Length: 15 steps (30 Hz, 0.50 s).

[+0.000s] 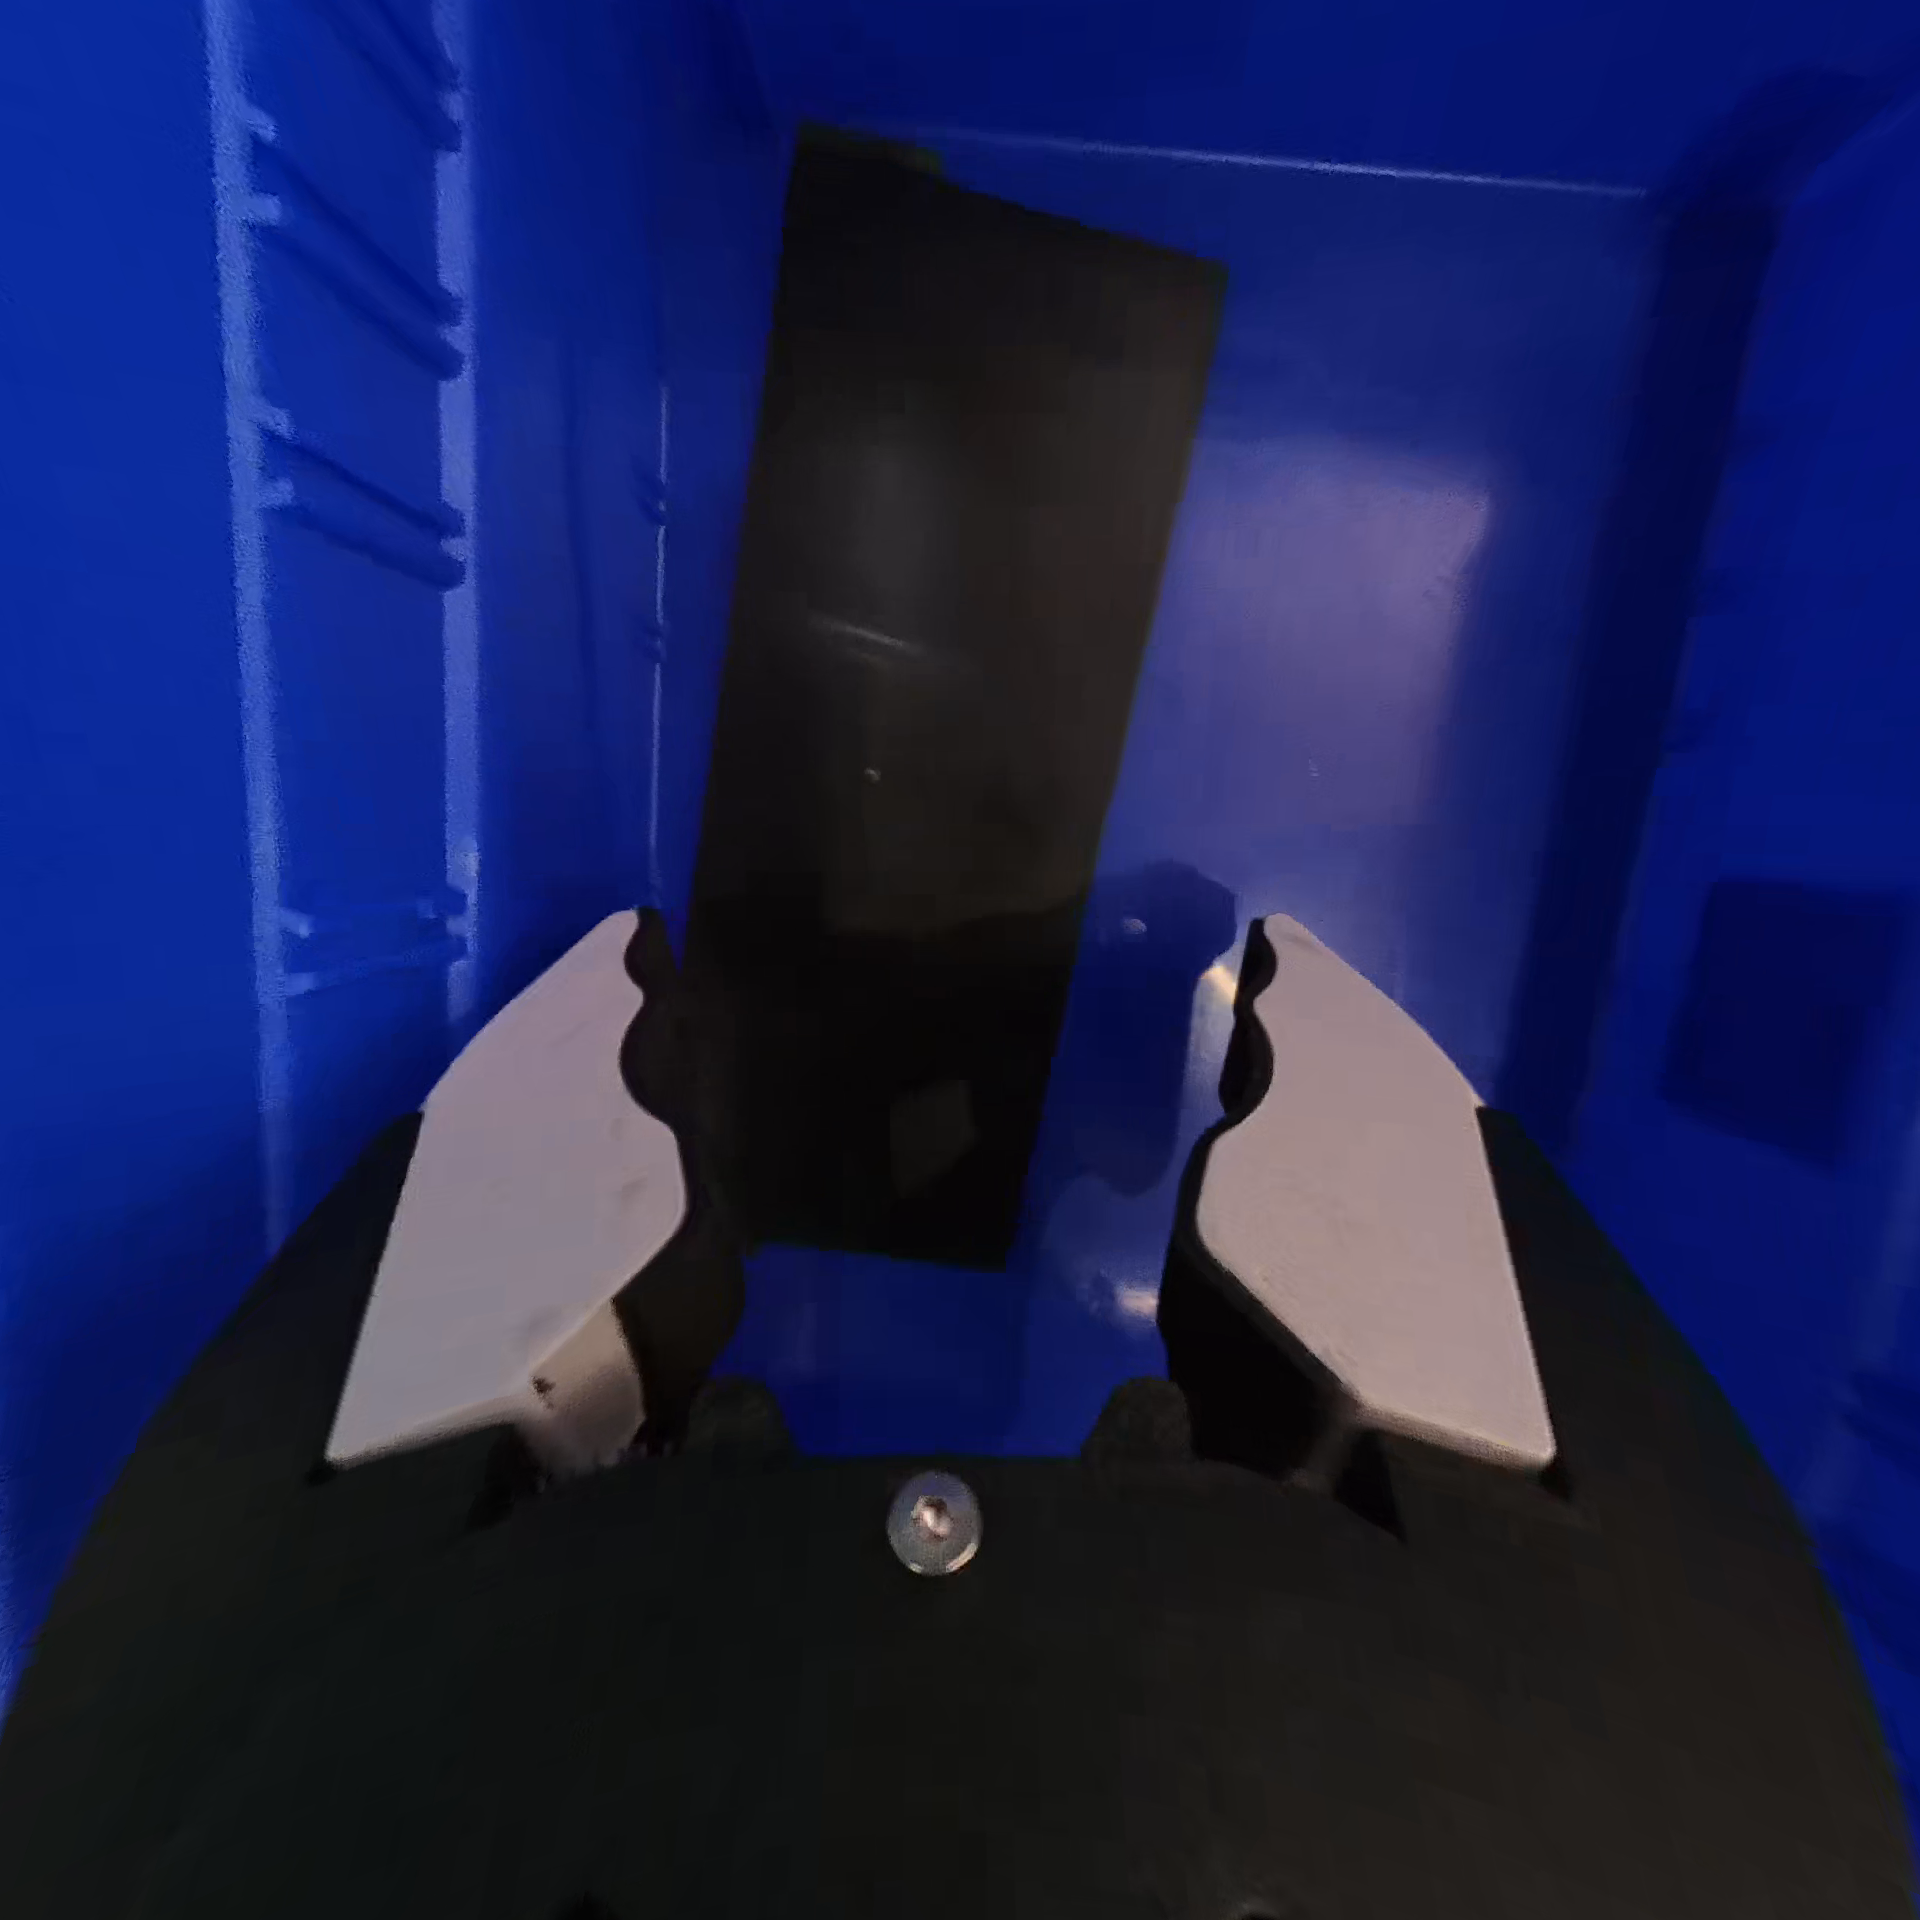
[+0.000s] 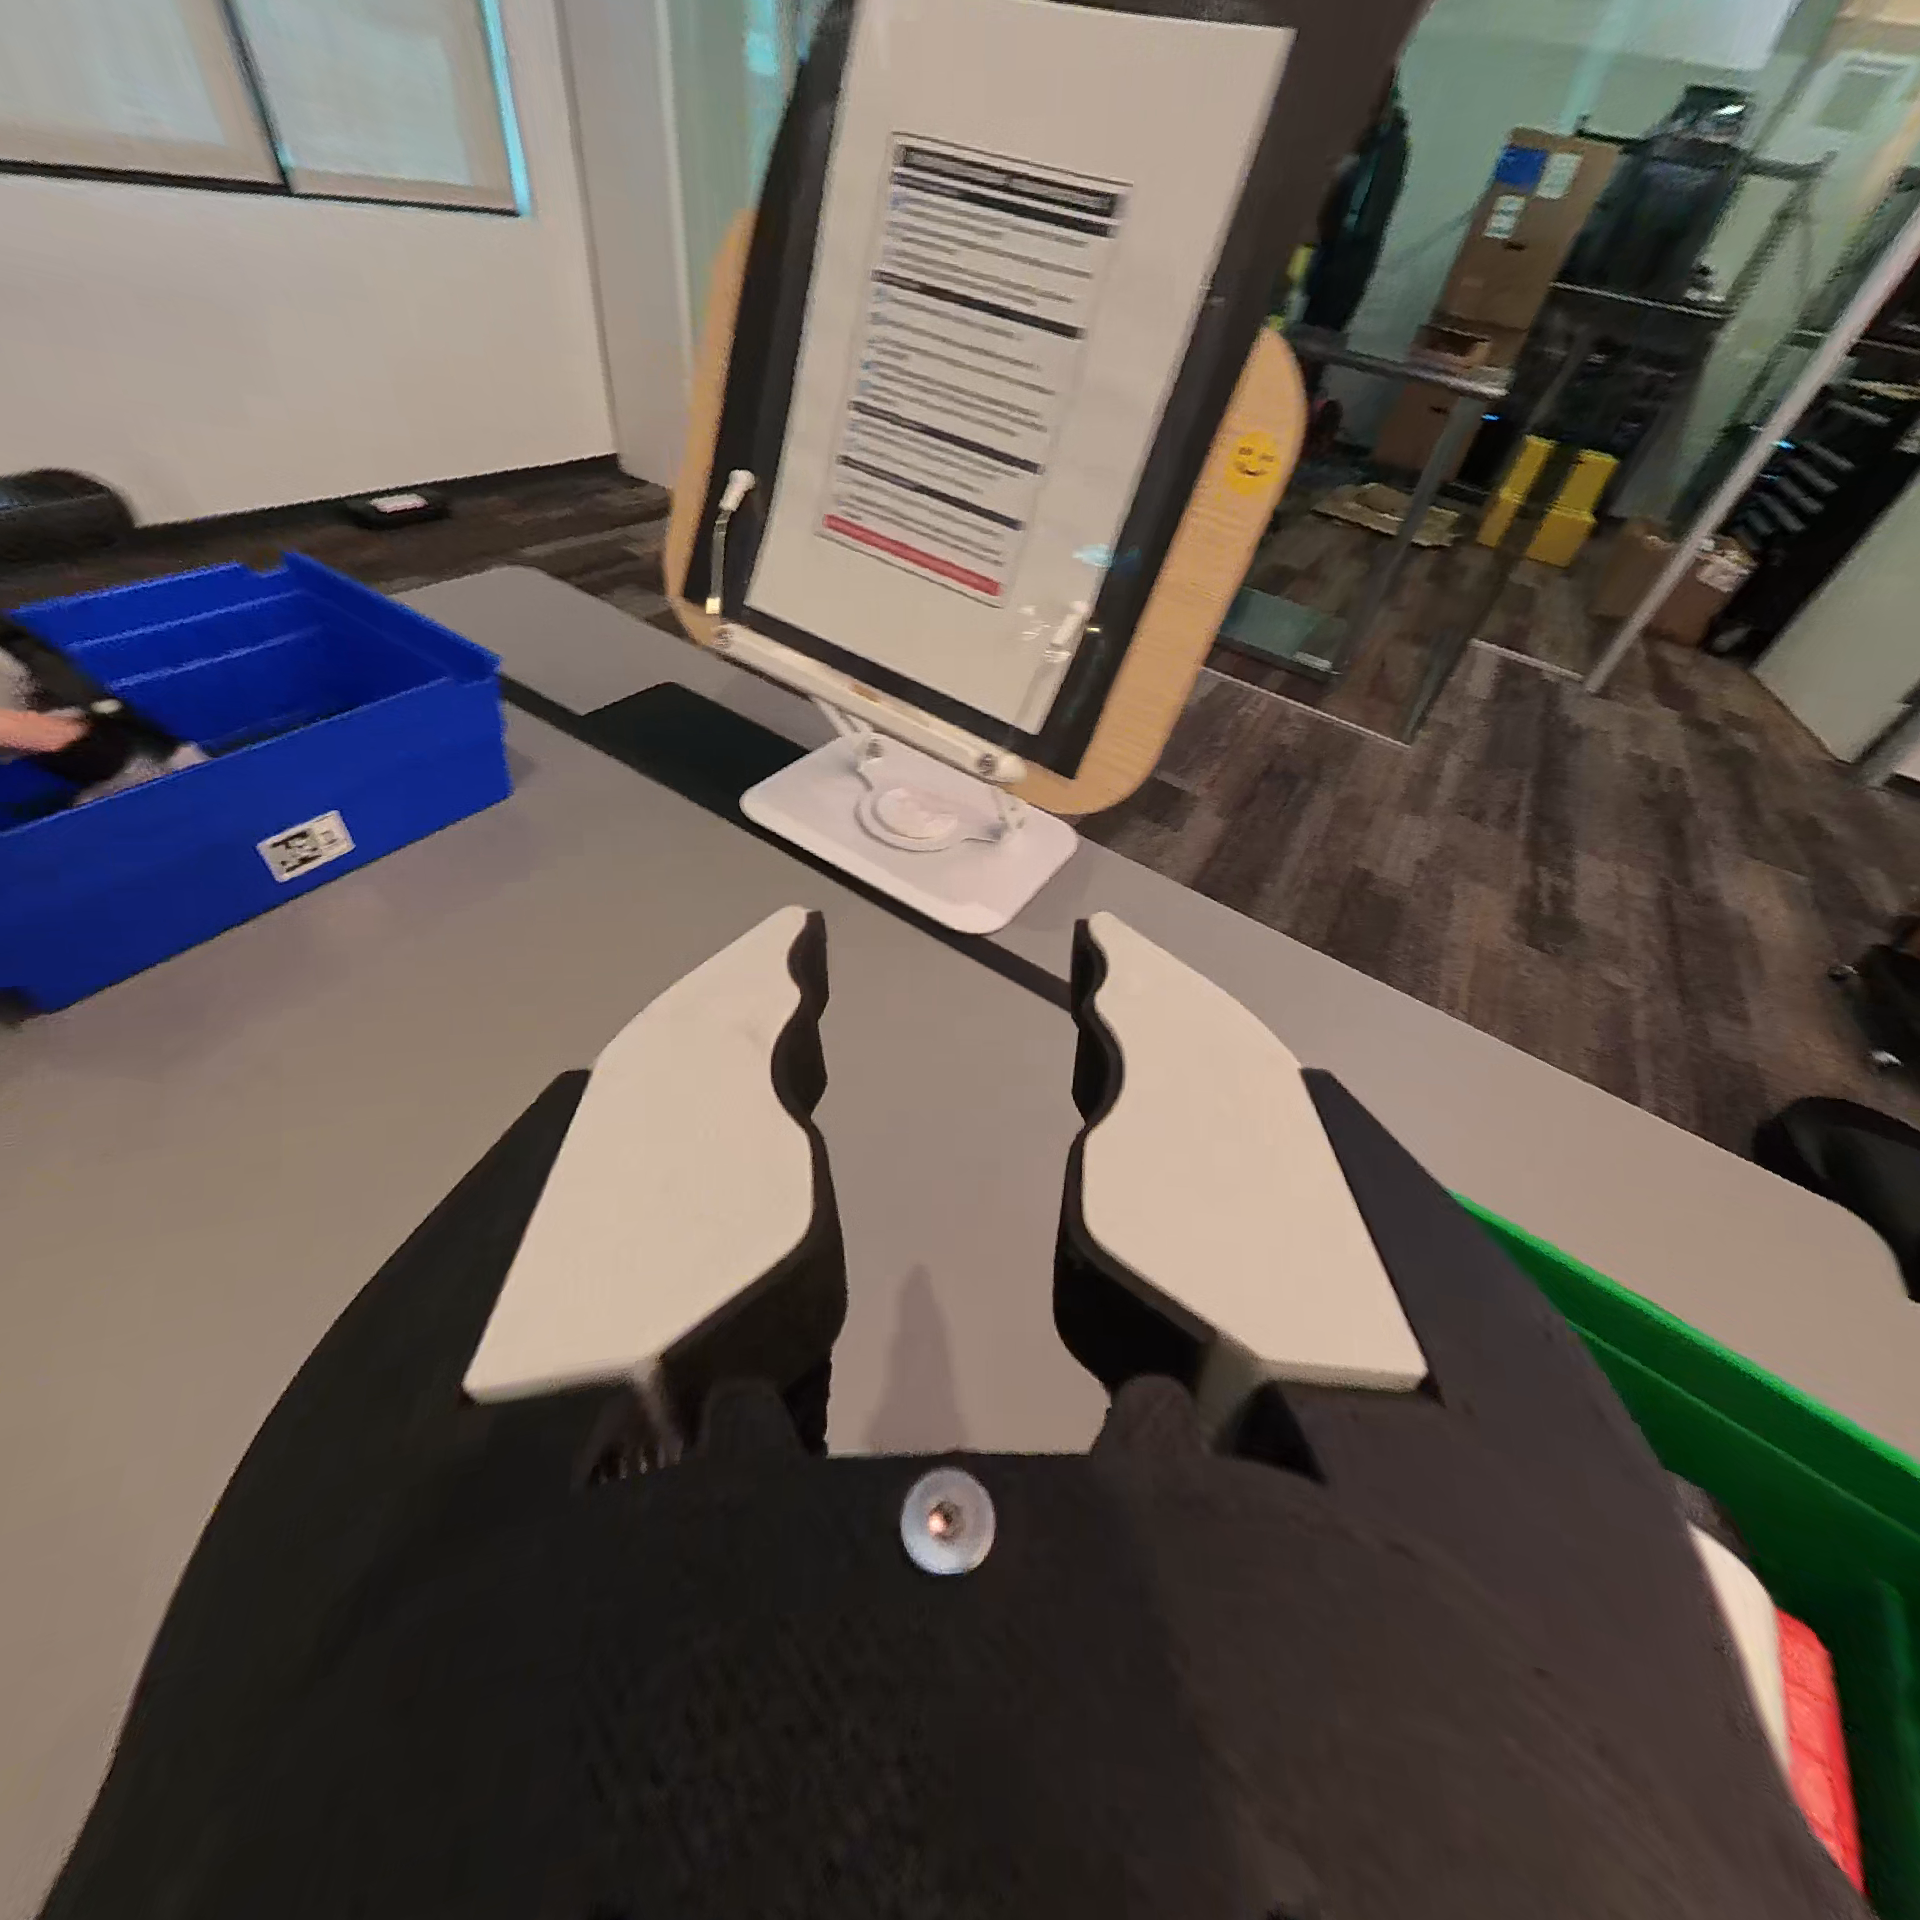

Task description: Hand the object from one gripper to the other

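Lying flat on the floor of the blue bin (image 1: 1351, 623), the thin black slab (image 1: 935, 727) sits between the spread fingers of the left claw (image 1: 945, 935), which grips nothing. So flat a piece may slide or resist pinching, and the near bin wall could block the left finger. The right claw (image 2: 948, 945) hangs apart and empty over the grey tabletop (image 2: 260, 1143). The slab's make is too dark to tell.

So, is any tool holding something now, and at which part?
Nothing is held. The left tool is open inside the blue bin, astride the near end of a flat black object without clamping it. The right tool is open and empty above the table.
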Motion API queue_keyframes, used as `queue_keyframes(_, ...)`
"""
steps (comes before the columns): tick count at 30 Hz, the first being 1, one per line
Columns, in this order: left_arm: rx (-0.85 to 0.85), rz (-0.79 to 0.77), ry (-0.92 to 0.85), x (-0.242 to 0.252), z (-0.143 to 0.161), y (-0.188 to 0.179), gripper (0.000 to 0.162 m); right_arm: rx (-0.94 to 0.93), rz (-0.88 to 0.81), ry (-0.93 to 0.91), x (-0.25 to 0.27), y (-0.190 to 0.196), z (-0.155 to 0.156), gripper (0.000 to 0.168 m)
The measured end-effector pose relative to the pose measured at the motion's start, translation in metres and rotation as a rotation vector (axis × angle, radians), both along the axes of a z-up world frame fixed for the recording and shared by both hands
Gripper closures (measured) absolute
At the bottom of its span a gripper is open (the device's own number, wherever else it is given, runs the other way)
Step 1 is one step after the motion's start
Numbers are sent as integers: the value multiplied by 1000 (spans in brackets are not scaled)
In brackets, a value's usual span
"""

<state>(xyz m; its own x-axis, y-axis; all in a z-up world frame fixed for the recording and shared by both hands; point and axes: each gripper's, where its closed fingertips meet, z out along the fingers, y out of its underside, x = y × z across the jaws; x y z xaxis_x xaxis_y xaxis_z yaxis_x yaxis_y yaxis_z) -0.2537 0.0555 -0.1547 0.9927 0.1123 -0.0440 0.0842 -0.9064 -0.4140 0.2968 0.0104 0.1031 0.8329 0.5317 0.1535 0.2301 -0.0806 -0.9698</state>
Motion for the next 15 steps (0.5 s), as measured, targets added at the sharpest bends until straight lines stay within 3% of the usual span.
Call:
queue_keyframes(4, -46, 32, 109, -7, -4, 4, 63, 19, 99, -44, -37, -15, 4, 123)
queue_keyframes(7, -51, 79, 45, -1, -8, 8, 62, 28, 179, -64, -61, -28, 7, 123)
queue_keyframes(9, -56, 94, -24, 3, -13, 6, 52, 23, 223, -74, -74, -36, 7, 123)
queue_keyframes(15, -63, 57, -22, 11, -12, 3, 64, 16, 290, -74, -93, -49, 8, 123)
